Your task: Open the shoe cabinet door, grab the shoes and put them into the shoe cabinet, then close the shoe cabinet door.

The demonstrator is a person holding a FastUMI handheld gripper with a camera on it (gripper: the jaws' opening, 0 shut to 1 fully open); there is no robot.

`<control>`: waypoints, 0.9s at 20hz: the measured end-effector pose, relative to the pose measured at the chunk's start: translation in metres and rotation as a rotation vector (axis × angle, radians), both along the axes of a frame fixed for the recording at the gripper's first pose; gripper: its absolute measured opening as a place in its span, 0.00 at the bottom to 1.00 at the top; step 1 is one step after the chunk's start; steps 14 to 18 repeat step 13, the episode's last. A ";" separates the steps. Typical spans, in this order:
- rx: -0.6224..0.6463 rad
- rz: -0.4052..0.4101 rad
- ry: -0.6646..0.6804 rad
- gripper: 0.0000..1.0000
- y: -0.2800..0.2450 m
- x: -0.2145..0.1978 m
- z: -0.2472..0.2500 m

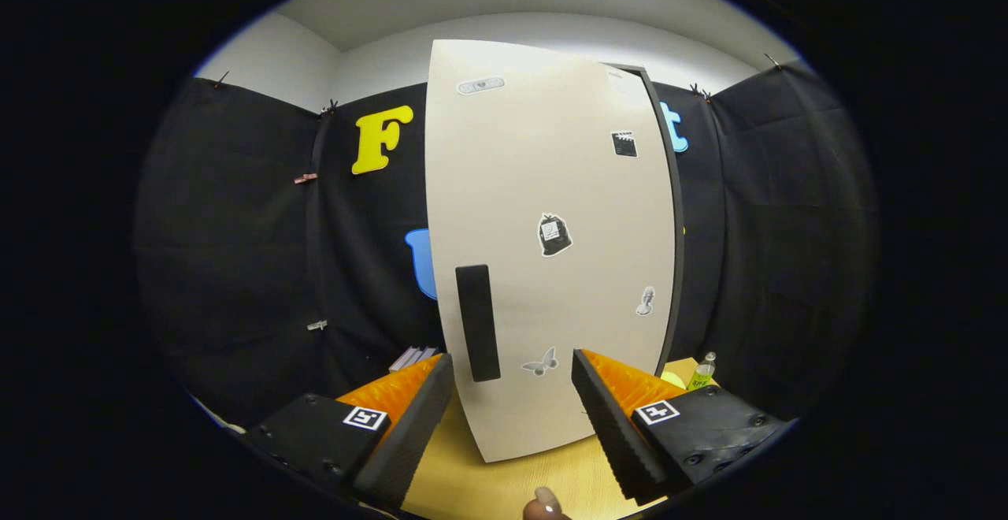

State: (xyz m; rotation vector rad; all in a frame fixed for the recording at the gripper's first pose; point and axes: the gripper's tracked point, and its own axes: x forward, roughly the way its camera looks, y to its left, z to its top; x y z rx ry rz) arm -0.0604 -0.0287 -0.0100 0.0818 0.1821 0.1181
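The shoe cabinet door point(551, 213) is a tall cream panel with several small stickers, standing just ahead of my fingers on the wooden floor point(488, 481). Its black vertical handle point(478, 322) sits near the door's left edge, a little ahead of my left fingertip. The cabinet's dark frame point(669, 213) shows along the door's right side. My gripper point(512, 370) is open, its two fingers spread either side of the door's lower part, with nothing between them. I see no shoes.
A green-capped bottle point(702, 371) stands on the wooden surface to the right of the cabinet. Some flat light items point(413, 358) lie by the wall beyond the left finger. A fingertip of a person's hand point(545, 504) shows low between the fingers.
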 end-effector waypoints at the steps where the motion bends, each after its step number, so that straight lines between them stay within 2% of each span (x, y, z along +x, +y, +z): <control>1: -0.003 -0.002 -0.002 0.98 0.000 0.000 0.000; 18: -0.025 -0.010 -0.019 0.98 0.005 0.002 0.008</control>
